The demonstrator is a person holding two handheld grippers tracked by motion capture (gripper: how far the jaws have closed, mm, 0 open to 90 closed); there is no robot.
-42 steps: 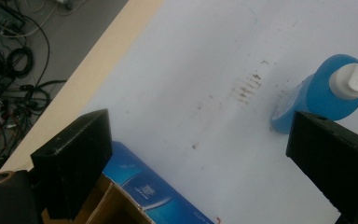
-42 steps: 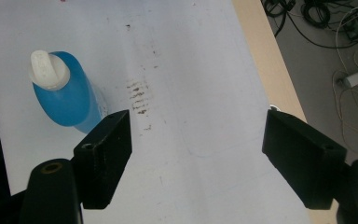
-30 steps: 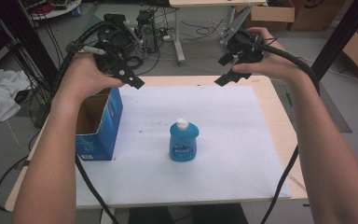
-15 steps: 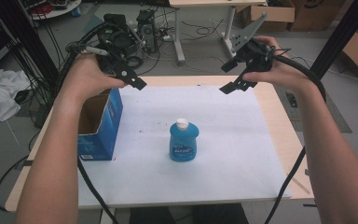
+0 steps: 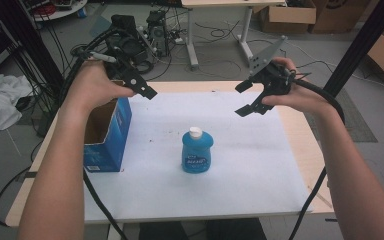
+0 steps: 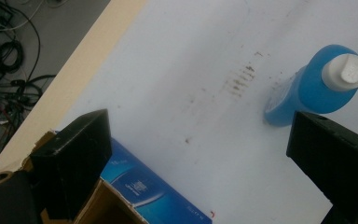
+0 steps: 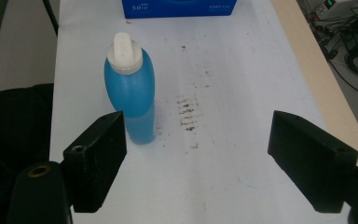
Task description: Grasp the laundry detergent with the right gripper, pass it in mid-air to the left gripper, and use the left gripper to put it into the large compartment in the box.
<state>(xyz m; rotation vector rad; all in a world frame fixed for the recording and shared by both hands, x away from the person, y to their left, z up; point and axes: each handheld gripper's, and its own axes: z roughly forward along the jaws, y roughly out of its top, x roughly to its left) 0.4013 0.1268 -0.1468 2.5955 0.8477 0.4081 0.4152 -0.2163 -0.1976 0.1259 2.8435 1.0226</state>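
Bottle (image 5: 197, 151) stands upright near the middle of the white sheet (image 5: 260, 165), white cap (image 5: 195, 132) on top, with the open blue box (image 5: 105, 132) well apart from it at the sheet's left edge. Both grippers hang in the air above the far side of the table (image 5: 300, 145), neither touching anything: the left gripper (image 5: 142, 89) sits above the box's far end, the right gripper (image 5: 245, 99) off beyond the bottle, and each has its jaws spread wide with nothing between them. This looks like the approach, before any grasp; the likely aim is putting the bottle into the box, though that is a guess from the layout. From the right gripper view the bottle (image 7: 130, 95) lies off toward one jaw rather than centred, so the next move calls for lining up, coming down level with the body below the cap, and closing gently so the bottle does not tip.
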